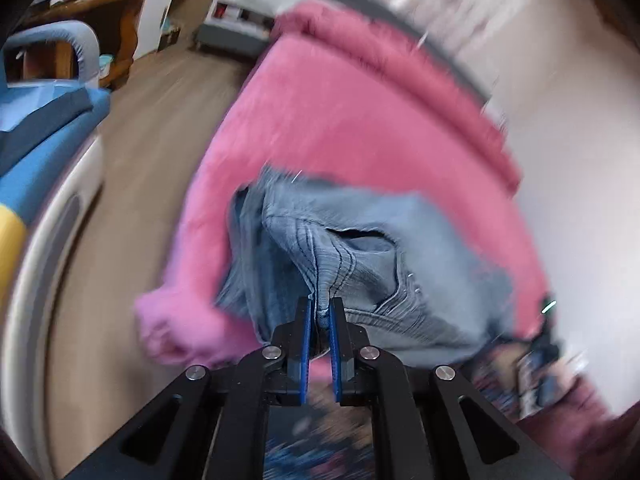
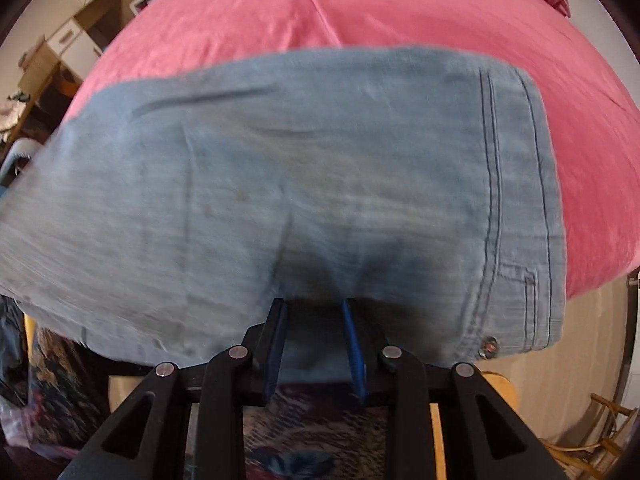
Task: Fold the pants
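Light blue denim pants (image 1: pixel 360 232) lie bunched on a pink bedcover (image 1: pixel 340 112). My left gripper (image 1: pixel 320 304) is shut on a seamed fold of the denim, which is pulled up into a peak between the blue pads. In the right wrist view the pants (image 2: pixel 300 160) spread wide over the pink bedcover (image 2: pixel 360 8), with the waistband and a metal button (image 2: pixel 490 346) at the right. My right gripper (image 2: pixel 314 304) holds the near edge of the cloth. A thick layer fills the gap between its fingers, and creases run out from the tips.
A blue seat (image 1: pixel 40 128) and wooden furniture (image 1: pixel 112 20) stand to the left across a wood floor (image 1: pixel 160 100). A patterned rug (image 2: pixel 300 432) lies under the right gripper. A wooden cabinet (image 2: pixel 68 48) stands far left and a wicker chair (image 2: pixel 592 432) at lower right.
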